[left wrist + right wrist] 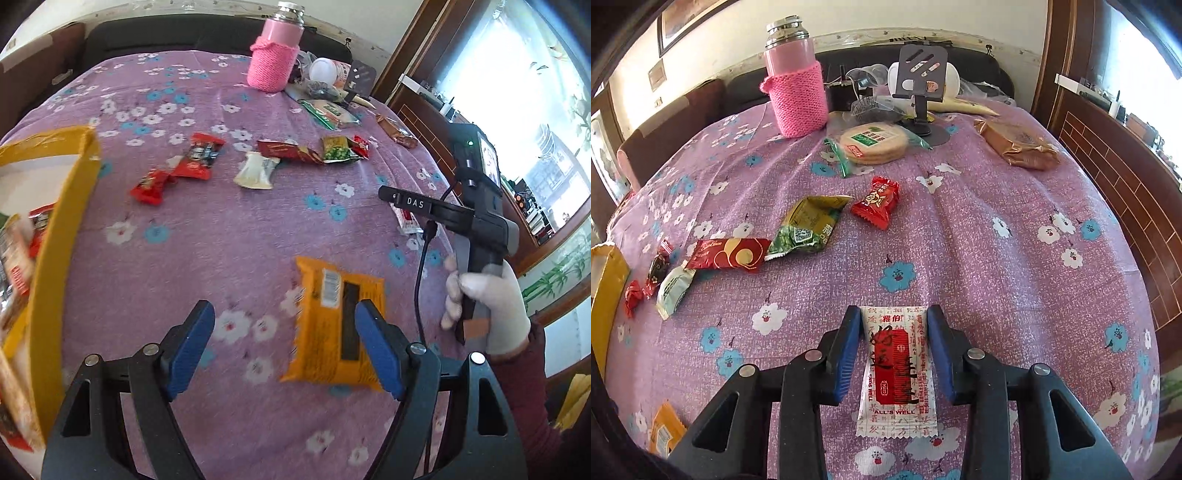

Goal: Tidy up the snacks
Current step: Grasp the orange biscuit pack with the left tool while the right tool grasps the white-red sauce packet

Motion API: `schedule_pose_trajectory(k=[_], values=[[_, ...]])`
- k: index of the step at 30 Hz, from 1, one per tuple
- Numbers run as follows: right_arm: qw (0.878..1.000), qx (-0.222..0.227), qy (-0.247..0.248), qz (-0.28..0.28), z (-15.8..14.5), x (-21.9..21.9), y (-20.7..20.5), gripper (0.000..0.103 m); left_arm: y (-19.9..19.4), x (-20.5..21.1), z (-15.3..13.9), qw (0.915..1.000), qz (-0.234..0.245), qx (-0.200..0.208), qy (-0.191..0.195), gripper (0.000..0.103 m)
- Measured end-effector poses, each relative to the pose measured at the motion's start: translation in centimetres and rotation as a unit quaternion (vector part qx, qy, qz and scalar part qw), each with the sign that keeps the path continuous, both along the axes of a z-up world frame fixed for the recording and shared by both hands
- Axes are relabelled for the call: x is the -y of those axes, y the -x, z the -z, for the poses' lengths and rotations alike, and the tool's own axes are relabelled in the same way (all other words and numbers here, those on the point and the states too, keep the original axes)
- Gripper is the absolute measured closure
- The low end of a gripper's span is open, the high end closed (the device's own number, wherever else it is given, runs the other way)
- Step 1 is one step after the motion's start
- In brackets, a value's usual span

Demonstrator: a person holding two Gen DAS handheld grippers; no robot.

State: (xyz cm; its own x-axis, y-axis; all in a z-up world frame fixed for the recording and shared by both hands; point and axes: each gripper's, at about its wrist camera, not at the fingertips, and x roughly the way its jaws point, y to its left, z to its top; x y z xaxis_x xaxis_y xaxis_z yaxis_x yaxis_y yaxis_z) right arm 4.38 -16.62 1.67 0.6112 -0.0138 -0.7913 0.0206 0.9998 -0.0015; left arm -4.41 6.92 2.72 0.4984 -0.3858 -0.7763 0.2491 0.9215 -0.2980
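Observation:
My left gripper is open above the purple cloth; an orange snack packet lies flat by its right finger. My right gripper is open, its fingers on either side of a white-and-red packet that lies on the cloth. In the left wrist view the right gripper reaches in from the right over that packet. A yellow box with several snacks in it stands at the left. Loose snacks lie mid-table: red candies, a white packet, a green packet, a red packet.
A pink knit-covered flask stands at the back, with a round cracker pack, a black phone stand and a brown packet near it. A wooden cabinet borders the table on the right.

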Motion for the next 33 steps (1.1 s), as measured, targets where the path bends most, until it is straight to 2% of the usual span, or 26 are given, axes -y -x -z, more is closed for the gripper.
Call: schedule_pose_trajectory(k=[3,10,20,23,26,33], values=[[1.000,-0.003,-0.012,-0.001,-0.2,0.1,0.3,0.066,-0.3,0.7,0.4,1.0000,0.006,-0.004,0.002,0.025],[0.995,-0.006,-0.102,-0.003,-1.0,1.6,0.9,0.066,-0.3,0.9,0.9,0.9999,0.011,-0.003,-0.001,0.025],[0.991,-0.006,-0.132,-0.001,-1.4,2.3,1.2,0.066,-0.5,1.3,1.1,0.9999,0.010,0.004,0.006,0.025],[0.990,-0.006,-0.141,-0.001,-1.4,2.8,1.3,0.066,-0.3,1.4,0.7,0.9998,0.011,0.015,-0.004,0.025],[0.986,-0.007,-0.169,0.003,-1.5,4.0,1.5,0.066,0.0,0.9,0.3,0.9996,0.002,0.027,-0.002,0.025],[0.980,-0.022,-0.199,0.015,-0.7,5.0,1.4,0.066,0.1,1.4,1.4,0.9998,0.014,0.007,-0.010,0.025]])
